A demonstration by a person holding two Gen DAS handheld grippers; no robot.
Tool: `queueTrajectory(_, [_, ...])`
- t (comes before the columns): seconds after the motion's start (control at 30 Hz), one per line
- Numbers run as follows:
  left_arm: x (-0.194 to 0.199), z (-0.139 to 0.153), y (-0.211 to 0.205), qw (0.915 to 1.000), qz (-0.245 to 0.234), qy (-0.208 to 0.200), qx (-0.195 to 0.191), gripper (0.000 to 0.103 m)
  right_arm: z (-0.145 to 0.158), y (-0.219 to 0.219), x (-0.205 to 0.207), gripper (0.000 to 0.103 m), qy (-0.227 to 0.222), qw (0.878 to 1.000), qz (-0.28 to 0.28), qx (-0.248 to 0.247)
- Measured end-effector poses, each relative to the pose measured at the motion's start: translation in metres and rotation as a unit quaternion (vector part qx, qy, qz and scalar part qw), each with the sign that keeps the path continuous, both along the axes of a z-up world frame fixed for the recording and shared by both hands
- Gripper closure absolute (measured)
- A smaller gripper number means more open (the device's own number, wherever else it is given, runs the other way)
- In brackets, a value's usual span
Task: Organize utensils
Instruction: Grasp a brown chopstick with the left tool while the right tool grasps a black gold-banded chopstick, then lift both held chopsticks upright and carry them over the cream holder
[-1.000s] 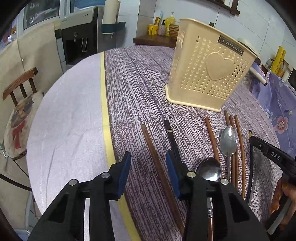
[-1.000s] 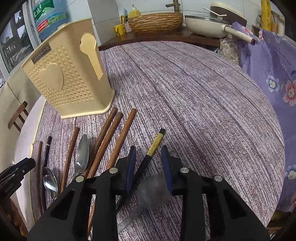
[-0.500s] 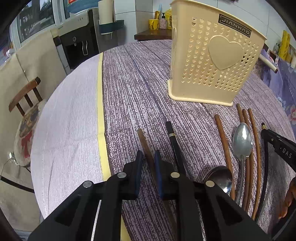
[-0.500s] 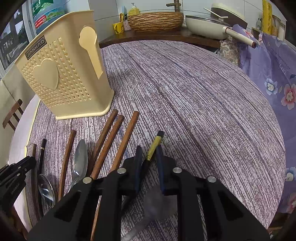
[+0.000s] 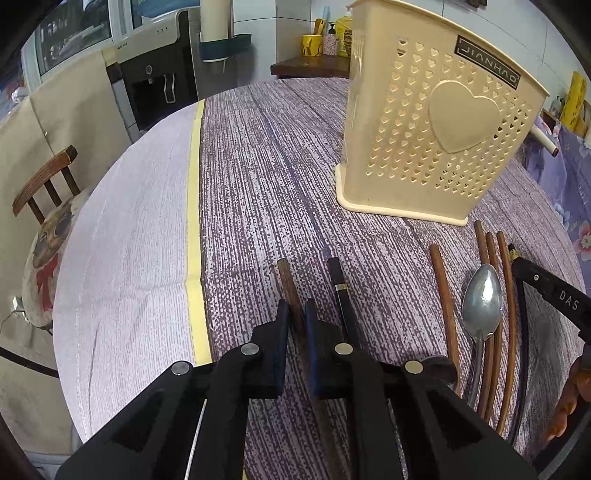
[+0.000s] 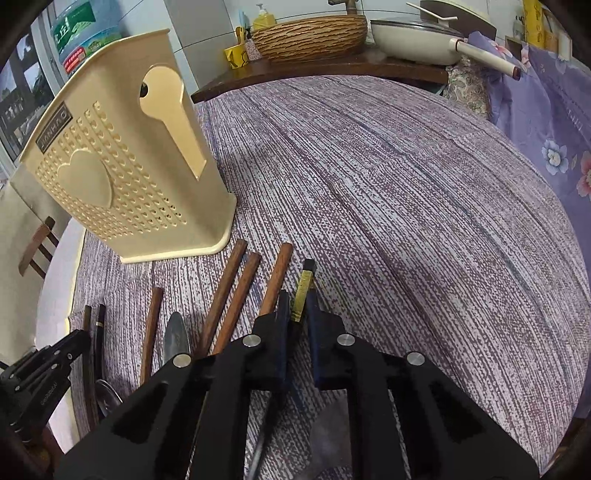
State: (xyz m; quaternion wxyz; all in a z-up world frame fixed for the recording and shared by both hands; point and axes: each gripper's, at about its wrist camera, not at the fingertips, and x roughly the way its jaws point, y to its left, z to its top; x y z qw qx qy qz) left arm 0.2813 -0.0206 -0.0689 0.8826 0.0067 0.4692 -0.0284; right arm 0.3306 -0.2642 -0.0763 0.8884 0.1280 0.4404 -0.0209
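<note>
A cream perforated utensil holder (image 5: pixel 436 122) with a heart stands upright on the purple tablecloth; it also shows in the right wrist view (image 6: pixel 122 177). My left gripper (image 5: pixel 295 314) is shut on a brown wooden chopstick (image 5: pixel 286 282) that lies on the cloth. My right gripper (image 6: pixel 298 308) is shut on a black chopstick with a gold band (image 6: pixel 304 286). Beside them lie a black chopstick (image 5: pixel 340 286), more brown chopsticks (image 5: pixel 441 291) and a metal spoon (image 5: pixel 482 299).
The round table's cloth has a yellow stripe (image 5: pixel 194 206) and a pale part on the left. A wooden chair (image 5: pixel 44 181) stands left of the table. A shelf with a basket (image 6: pixel 310 35) and a pan (image 6: pixel 417 37) is behind it.
Both grippers went from open to shut, the left around the brown chopstick, the right around the gold-banded black chopstick. Both moved forward toward the holder.
</note>
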Motion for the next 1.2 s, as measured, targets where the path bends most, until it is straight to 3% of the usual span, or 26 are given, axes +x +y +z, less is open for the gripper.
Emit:
queueTrajectory(0.5, [-0.002, 0.005, 0.005, 0.9993, 0.003, -0.016, -0.035, 0.095, 0.006, -0.001, -0.008, 0.095, -0.023, 0.998, 0.022, 0.047])
queueTrajectory(0.83, [-0.029, 0.065, 0.015, 0.9912, -0.016, -0.1, -0.085, 0.096, 0.06, -0.004, -0.048, 0.095, -0.116, 0.986, 0.089, 0.079])
queueTrajectory(1.2, [-0.072, 0.135, 0.032, 0.9735, -0.046, -0.196, -0.108, 0.096, 0.133, -0.015, -0.103, 0.095, -0.208, 0.955, 0.181, 0.109])
